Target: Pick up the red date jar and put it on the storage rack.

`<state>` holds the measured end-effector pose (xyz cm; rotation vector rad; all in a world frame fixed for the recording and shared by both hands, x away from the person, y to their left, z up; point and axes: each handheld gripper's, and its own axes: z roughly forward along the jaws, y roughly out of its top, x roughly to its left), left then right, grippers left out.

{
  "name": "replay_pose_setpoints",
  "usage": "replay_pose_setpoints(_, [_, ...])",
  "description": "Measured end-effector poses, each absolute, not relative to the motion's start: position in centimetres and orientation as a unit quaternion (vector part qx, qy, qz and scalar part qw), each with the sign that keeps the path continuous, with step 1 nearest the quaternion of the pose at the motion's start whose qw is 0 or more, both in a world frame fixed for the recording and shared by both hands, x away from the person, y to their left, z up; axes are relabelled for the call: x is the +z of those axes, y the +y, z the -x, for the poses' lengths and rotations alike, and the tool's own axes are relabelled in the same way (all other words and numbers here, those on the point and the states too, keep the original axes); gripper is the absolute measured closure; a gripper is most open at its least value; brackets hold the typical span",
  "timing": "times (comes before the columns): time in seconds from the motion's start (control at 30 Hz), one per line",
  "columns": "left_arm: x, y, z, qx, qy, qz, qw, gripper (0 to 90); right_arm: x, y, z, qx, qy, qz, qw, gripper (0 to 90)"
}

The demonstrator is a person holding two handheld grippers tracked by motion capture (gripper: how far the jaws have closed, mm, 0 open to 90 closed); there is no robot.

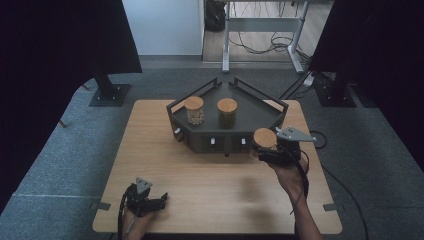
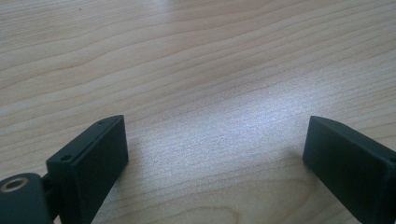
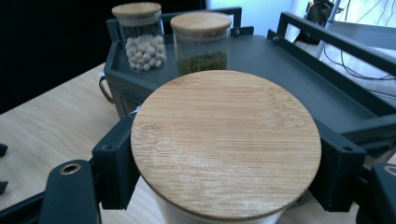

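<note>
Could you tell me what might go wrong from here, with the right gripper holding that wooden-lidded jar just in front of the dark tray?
The right gripper is shut on the held jar just below its wooden lid, so the glass could slip down if the clamp loosens. The jar hangs close to the dark tray, whose raised rail it could clip on the way in. Inside, the jar of pale beans and the jar of green grains stand close together and could be knocked.

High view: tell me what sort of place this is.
Probably a lab or recording workspace: a small wooden table on grey carpet, black curtains at both sides, and a desk frame with loose cables behind.
</note>
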<state>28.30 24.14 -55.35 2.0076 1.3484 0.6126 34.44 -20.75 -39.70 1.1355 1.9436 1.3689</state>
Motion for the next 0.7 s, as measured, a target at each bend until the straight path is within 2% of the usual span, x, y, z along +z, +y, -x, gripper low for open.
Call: replay_pose_setpoints(0.7, [-55.3,24.2,-28.4,0.232,0.511,-0.764,0.318,6.4,-37.3,-20.6,-38.5,0.498,0.708,-0.417,0.278,23.5])
